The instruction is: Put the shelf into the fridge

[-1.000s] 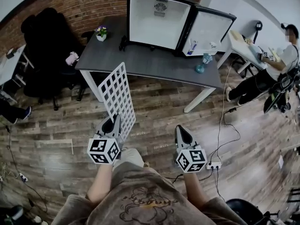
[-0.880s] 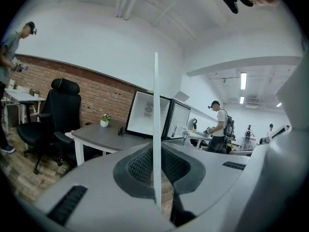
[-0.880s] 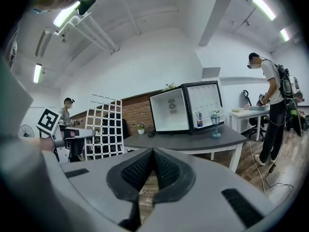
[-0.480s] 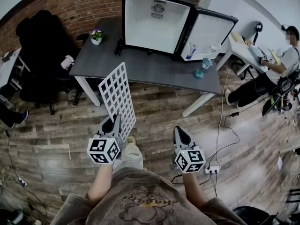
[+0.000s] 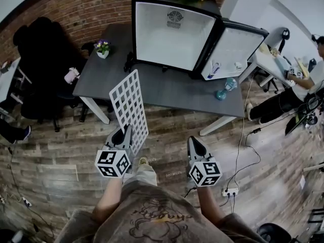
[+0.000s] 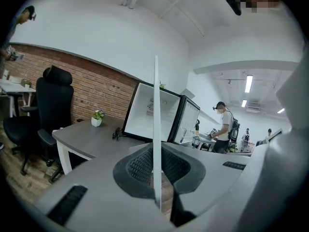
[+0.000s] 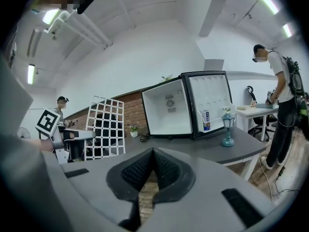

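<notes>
Black fabric covers the chair (image 5: 43, 59) at the far left, in front of the brick wall (image 5: 76, 9), and a small plant (image 5: 103, 48) stands on the left corner of the grey table (image 5: 167, 90). Below it in the head view, the left gripper (image 5: 123, 132) presses its jaws on the lower edge of the white grid shelf (image 5: 129, 105). The shelf stands upright over the wood floor (image 5: 167, 130), in front of the table and well apart from the fridge (image 5: 172, 32). In the left gripper view it (image 6: 156, 105) shows edge-on as one thin white line clamped between the ribbed pads (image 6: 137, 166). The fridge sits at the back of the table with its door (image 5: 234, 52) swung wide to the right. A bottle (image 5: 213, 70) stands in the door rack, its label too small to read, and a blue lantern (image 5: 223, 91) stands on the table just in front of the door. The right gripper (image 5: 195, 140) is beside the left one, its jaws together with nothing between them. Each cube (image 5: 112, 163) bears black and white square markers, and the print on the shirt (image 5: 157, 221) is too blurred to read. At the far right a person (image 5: 298, 85) sits at another desk, and a power strip (image 5: 229, 191) lies on the floor. Compared with a second ago, the table and fridge are nearer and larger in the head view, while both grippers keep their place under the camera and the shelf is held the same way.
</notes>
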